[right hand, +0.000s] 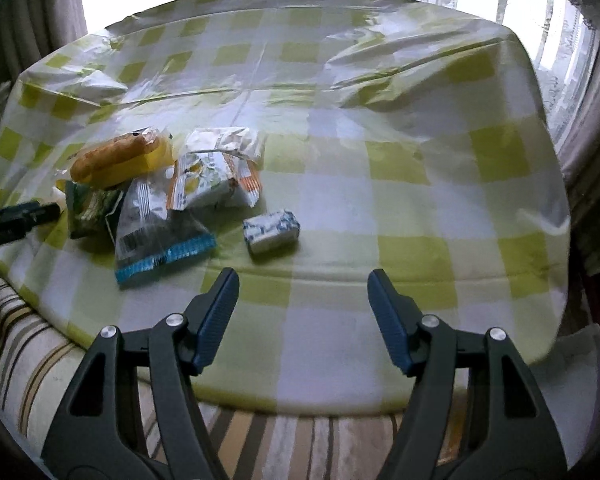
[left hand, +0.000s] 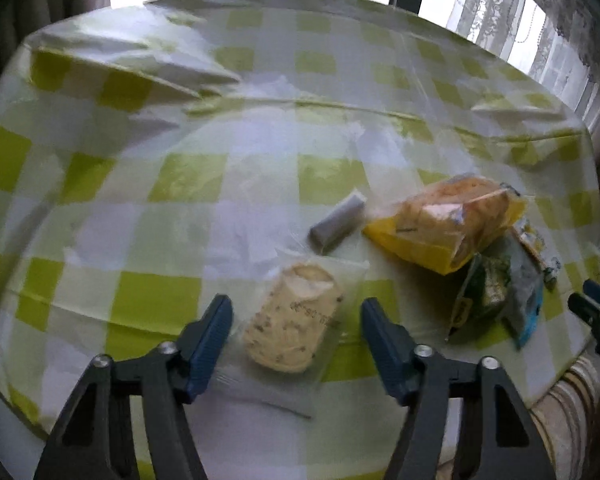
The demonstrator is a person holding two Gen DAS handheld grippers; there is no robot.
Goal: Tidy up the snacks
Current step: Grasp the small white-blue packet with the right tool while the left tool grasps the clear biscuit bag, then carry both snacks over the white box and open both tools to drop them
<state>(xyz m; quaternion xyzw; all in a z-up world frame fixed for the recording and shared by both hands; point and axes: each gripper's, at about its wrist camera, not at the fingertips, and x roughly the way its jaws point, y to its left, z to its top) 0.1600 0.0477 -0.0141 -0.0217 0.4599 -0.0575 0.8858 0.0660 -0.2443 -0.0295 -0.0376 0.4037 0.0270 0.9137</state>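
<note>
Nearest us, the left gripper (left hand: 296, 316) stands half open astride a clear-wrapped pale cake (left hand: 290, 320), its pads apart from it. At two o'clock from the cake lies the yellow bread bag (left hand: 448, 220). Our right gripper (right hand: 303, 292) gapes empty; a small blue-white pack (right hand: 271, 231) sits at eleven o'clock.

Tablecloth (right hand: 400, 208): glossy plastic film, creased at 12 o'clock. Snack wrappers (right hand: 156, 232): shiny crinkled plastic. Gripper pads (left hand: 208, 344): matt ribbed blue plastic, metal rivets.
</note>
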